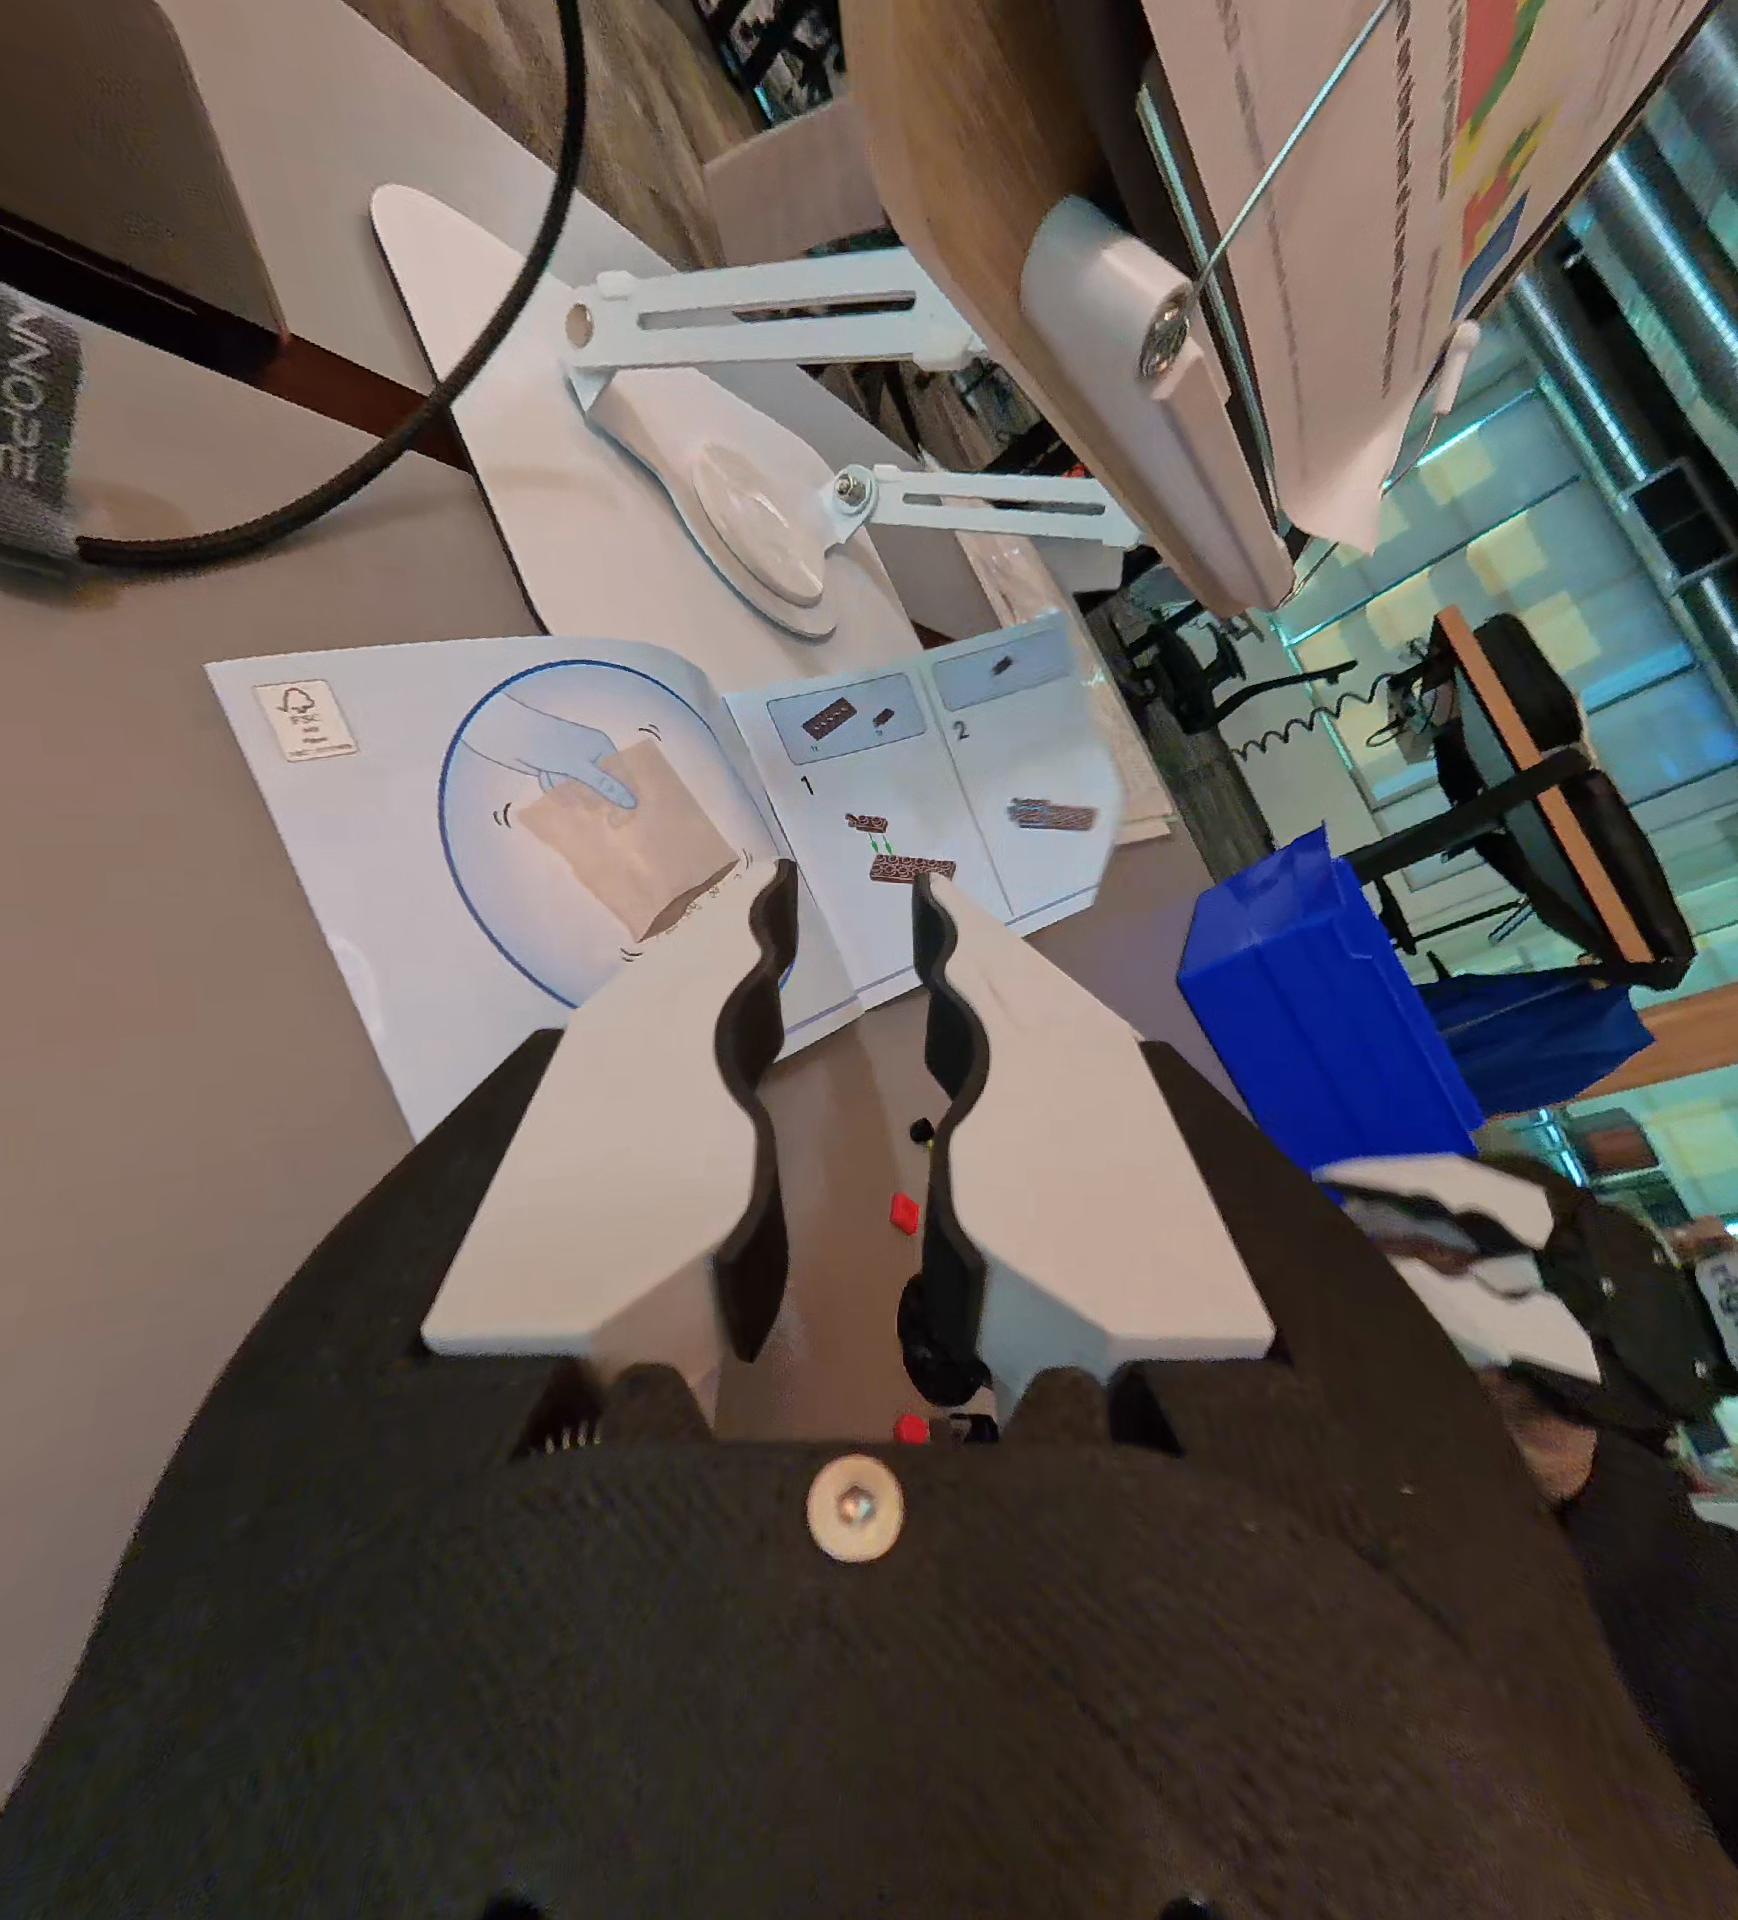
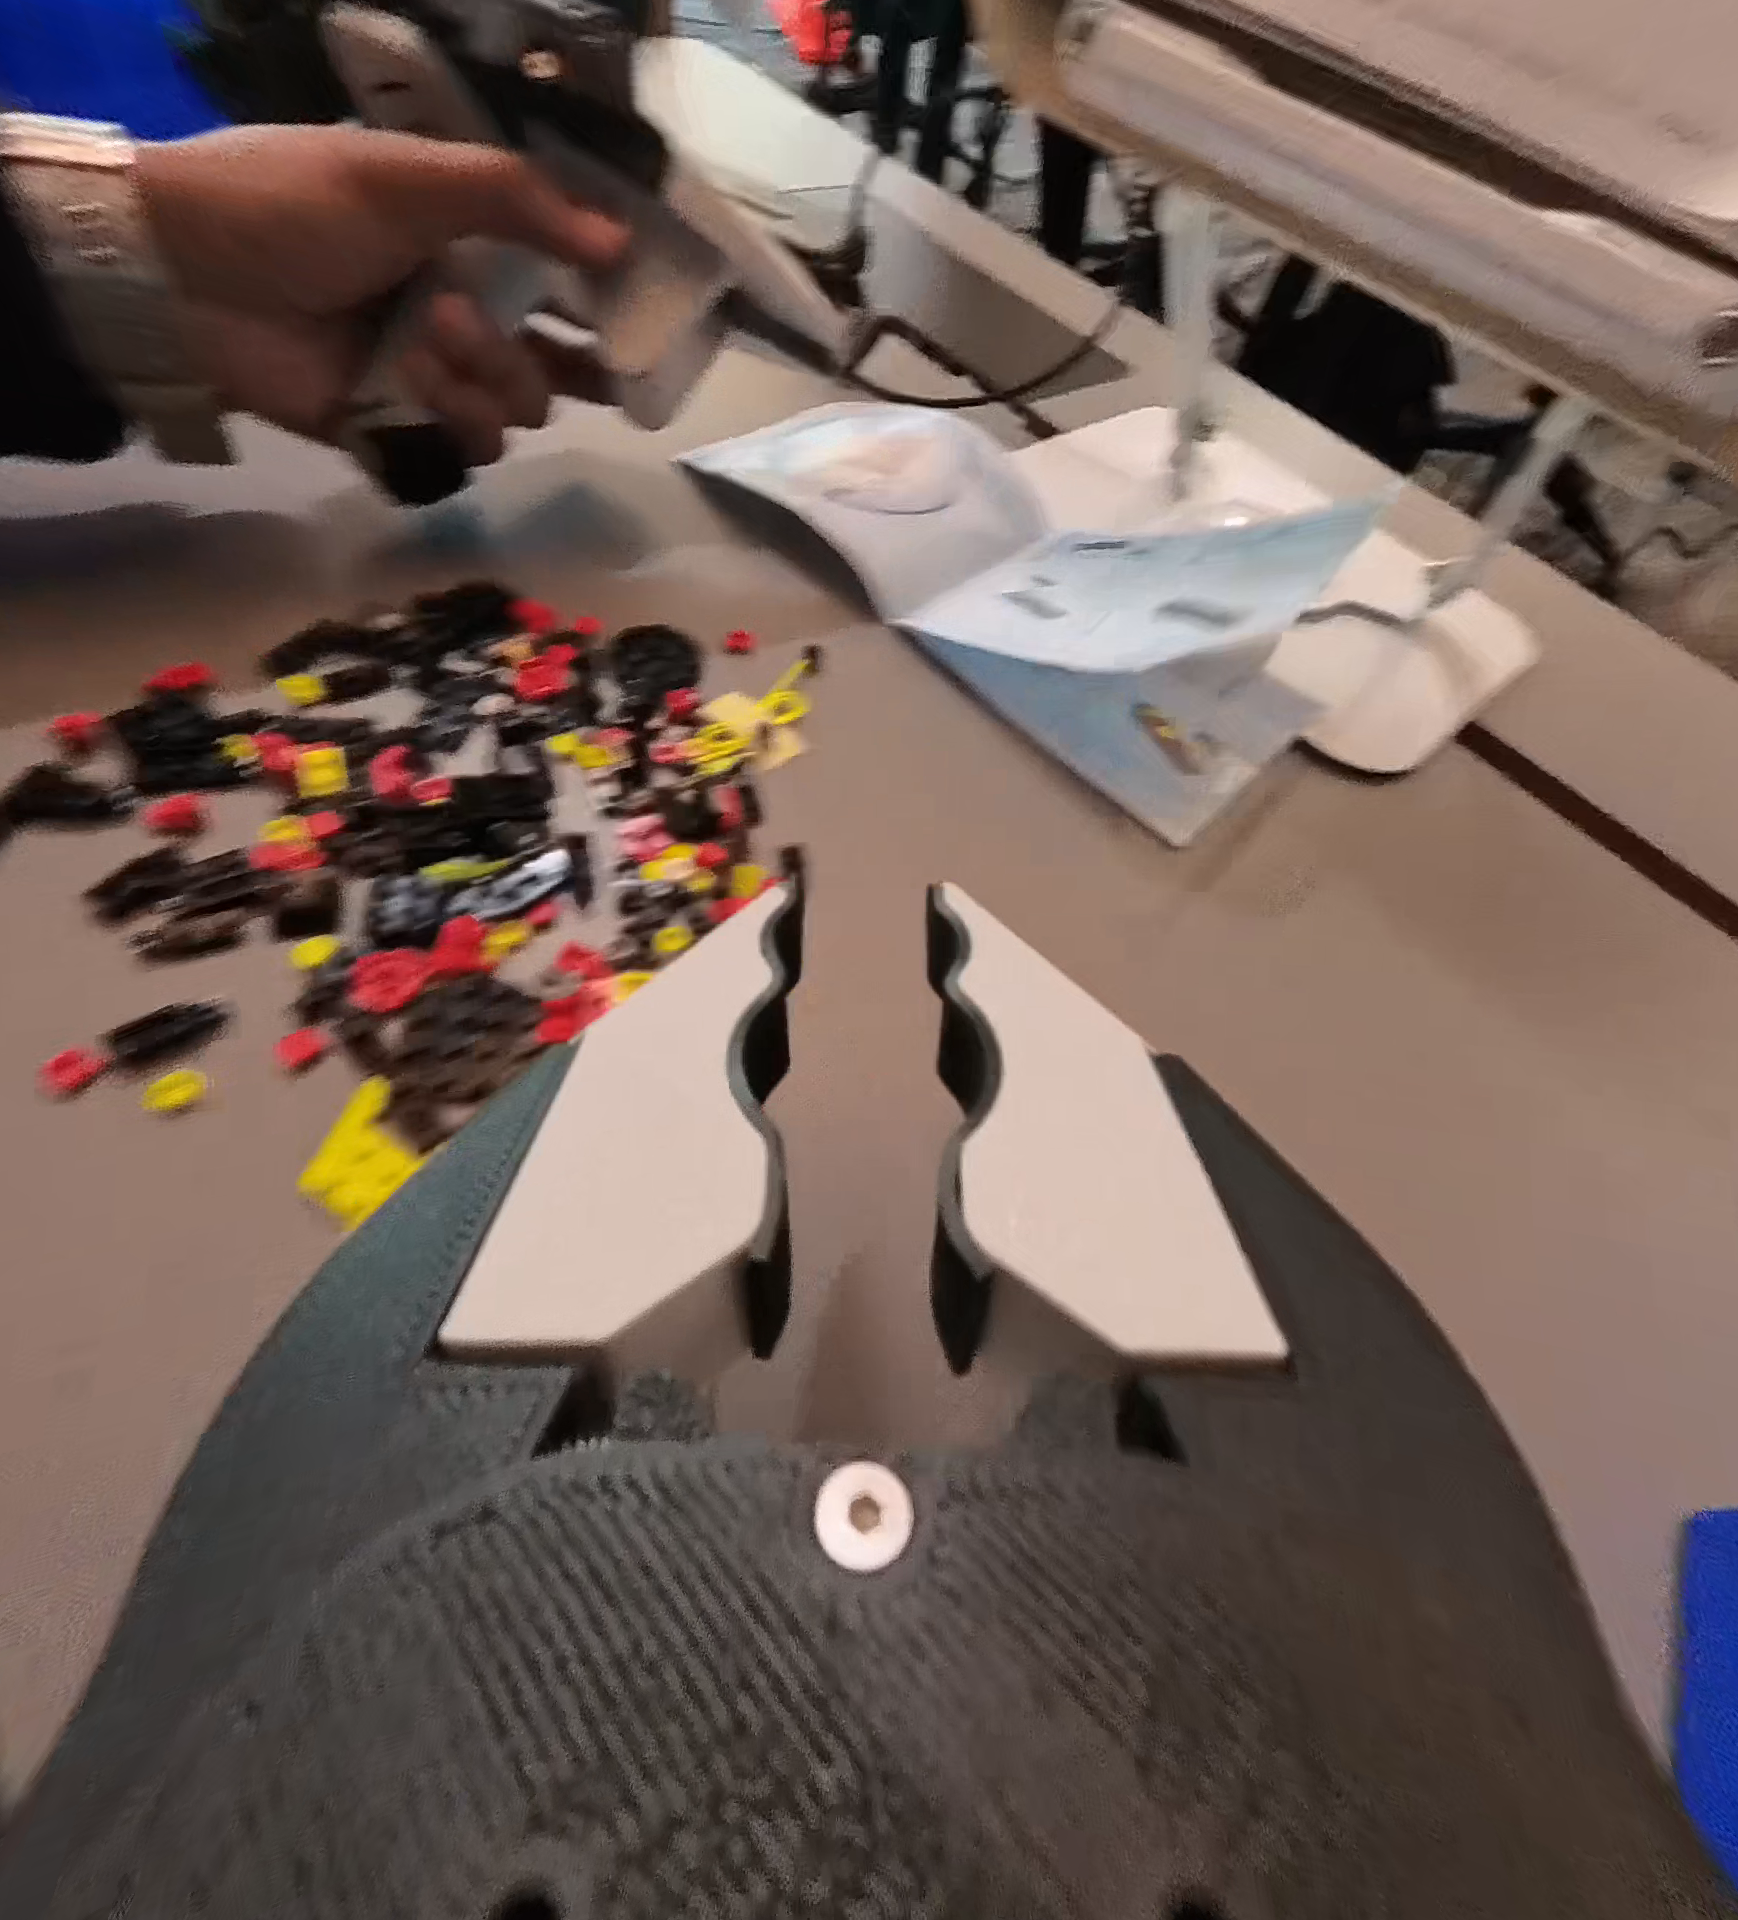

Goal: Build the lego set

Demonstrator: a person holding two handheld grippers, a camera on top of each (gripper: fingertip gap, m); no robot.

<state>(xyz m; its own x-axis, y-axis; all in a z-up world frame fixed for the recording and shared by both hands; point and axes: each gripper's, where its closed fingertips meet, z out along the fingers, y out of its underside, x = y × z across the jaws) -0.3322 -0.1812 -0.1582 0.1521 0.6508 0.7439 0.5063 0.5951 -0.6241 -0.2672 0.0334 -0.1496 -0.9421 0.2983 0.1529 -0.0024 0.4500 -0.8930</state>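
Both claws are empty right now. The left gripper point(image 1: 852, 883) has its two fingers spread a moderate gap apart with nothing between them, hovering over the grey table point(image 1: 169, 935) with its tips above the near edge of the open instruction booklet point(image 1: 574, 810). There's one booklet, lying flat and open at two numbered build steps. Through the gap in the left wrist view I can count two small red pieces, one point(image 1: 904, 1211) loose on the table and another point(image 1: 911, 1430) right down near the gripper base, plus a couple of black bits beside them.

The right gripper point(image 2: 865, 899) is parted about the same amount, also holding nothing, above bare table. The loose lego pile point(image 2: 429, 831) sits just to its left: black, red and yellow pieces, way too many and too blurry to count. One bigger yellow plate point(image 2: 356, 1153) lies at the near edge of the pile, next to the gripper body.

One blue bin point(image 1: 1322, 1018) stands on the right in the left wrist view. The person's left hand point(image 2: 325, 260) shows at top left in the right wrist view, gripping the other tool's handle. A white stand point(image 1: 740, 520) sits behind the booklet.
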